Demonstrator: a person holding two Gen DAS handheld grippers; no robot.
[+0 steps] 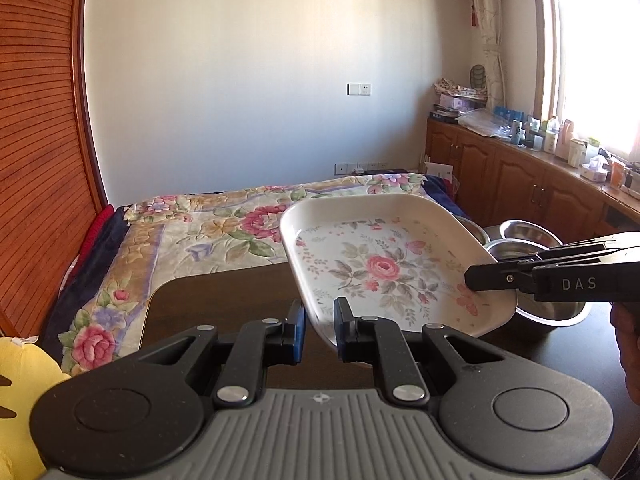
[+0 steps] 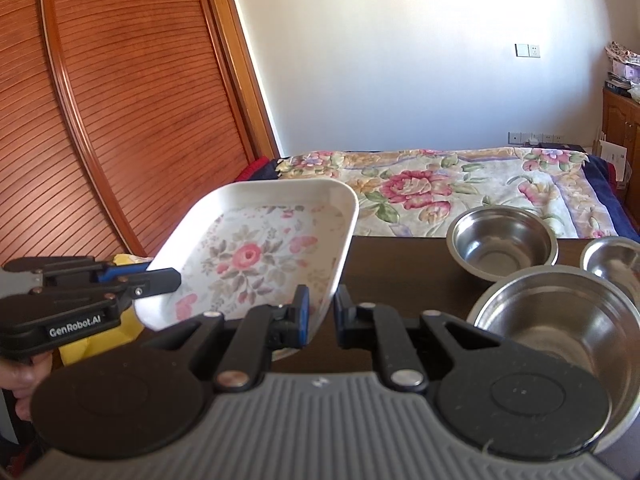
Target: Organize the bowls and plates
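Note:
A white rectangular plate with a pink flower print (image 1: pixel 384 268) (image 2: pixel 256 264) is held up above the dark table, tilted. My left gripper (image 1: pixel 320 328) is shut on its near-left rim; it also shows in the right wrist view (image 2: pixel 160 280). My right gripper (image 2: pixel 322 320) is shut on the plate's opposite rim; it also shows in the left wrist view (image 1: pixel 480 278). Three steel bowls stand on the table to the right: a large one (image 2: pixel 560 336), a middle one (image 2: pixel 502 242) and a small one (image 2: pixel 616 260).
The dark wooden table (image 2: pixel 400 264) ends at a bed with a flowered blanket (image 1: pixel 200 232). A slatted wooden wardrobe (image 2: pixel 120 100) stands on the left. A yellow soft toy (image 1: pixel 24 384) lies at the lower left. Wooden cabinets with clutter (image 1: pixel 520 176) line the right wall.

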